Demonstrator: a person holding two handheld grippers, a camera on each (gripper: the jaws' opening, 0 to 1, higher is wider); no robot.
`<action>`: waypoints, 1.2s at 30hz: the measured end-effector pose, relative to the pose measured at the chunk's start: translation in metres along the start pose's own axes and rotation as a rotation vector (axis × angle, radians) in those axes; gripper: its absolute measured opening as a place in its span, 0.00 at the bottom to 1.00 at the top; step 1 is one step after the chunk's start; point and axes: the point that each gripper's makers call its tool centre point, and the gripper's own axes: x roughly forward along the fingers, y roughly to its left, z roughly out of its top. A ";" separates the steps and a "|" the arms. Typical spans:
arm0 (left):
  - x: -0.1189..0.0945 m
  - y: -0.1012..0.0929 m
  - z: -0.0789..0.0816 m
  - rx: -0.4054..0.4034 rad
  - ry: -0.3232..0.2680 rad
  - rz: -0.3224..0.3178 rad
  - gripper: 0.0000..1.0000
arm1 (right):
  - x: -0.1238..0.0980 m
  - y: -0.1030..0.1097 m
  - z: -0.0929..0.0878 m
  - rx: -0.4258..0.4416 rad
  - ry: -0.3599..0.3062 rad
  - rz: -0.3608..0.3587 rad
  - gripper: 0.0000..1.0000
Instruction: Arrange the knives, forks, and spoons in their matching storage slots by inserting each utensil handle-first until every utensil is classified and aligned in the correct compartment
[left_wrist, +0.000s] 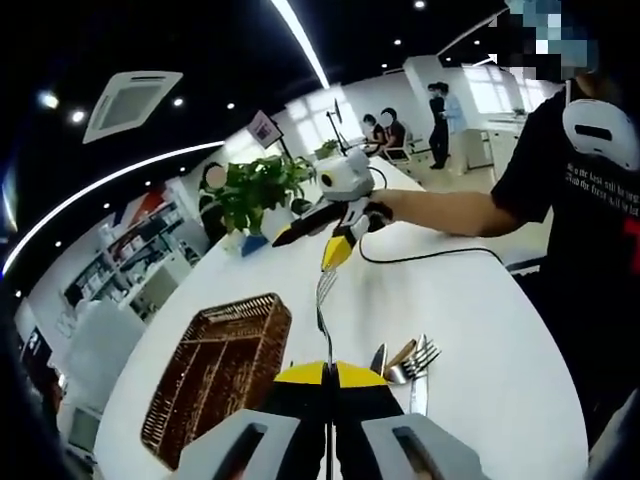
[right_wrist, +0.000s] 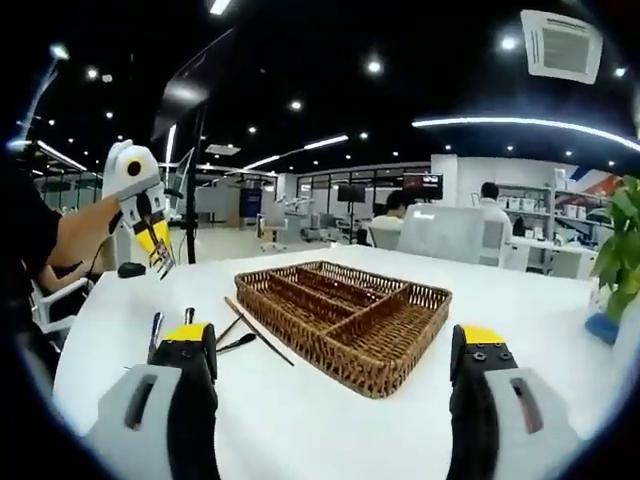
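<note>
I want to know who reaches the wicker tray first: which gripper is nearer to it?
Probably right. The right gripper has the wicker tray just beyond its open jaws; the left gripper, holding a fork, is raised off to the side.

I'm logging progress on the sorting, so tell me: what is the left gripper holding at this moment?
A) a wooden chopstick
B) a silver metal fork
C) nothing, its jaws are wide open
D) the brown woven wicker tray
B: in the left gripper view the left gripper has its jaws closed on the silver metal fork, whose tines point away above the white table; the brown woven wicker tray lies beside it.
</note>
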 end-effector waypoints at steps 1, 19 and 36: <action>0.001 0.001 -0.001 0.002 0.001 -0.001 0.00 | -0.001 0.000 0.000 -0.005 0.002 -0.002 1.00; 0.010 0.026 -0.010 0.012 0.017 -0.008 0.00 | 0.000 -0.007 -0.006 -0.016 0.022 -0.022 1.00; 0.023 0.076 -0.022 0.035 -0.007 -0.016 0.00 | 0.004 -0.008 -0.010 -0.018 0.031 -0.030 1.00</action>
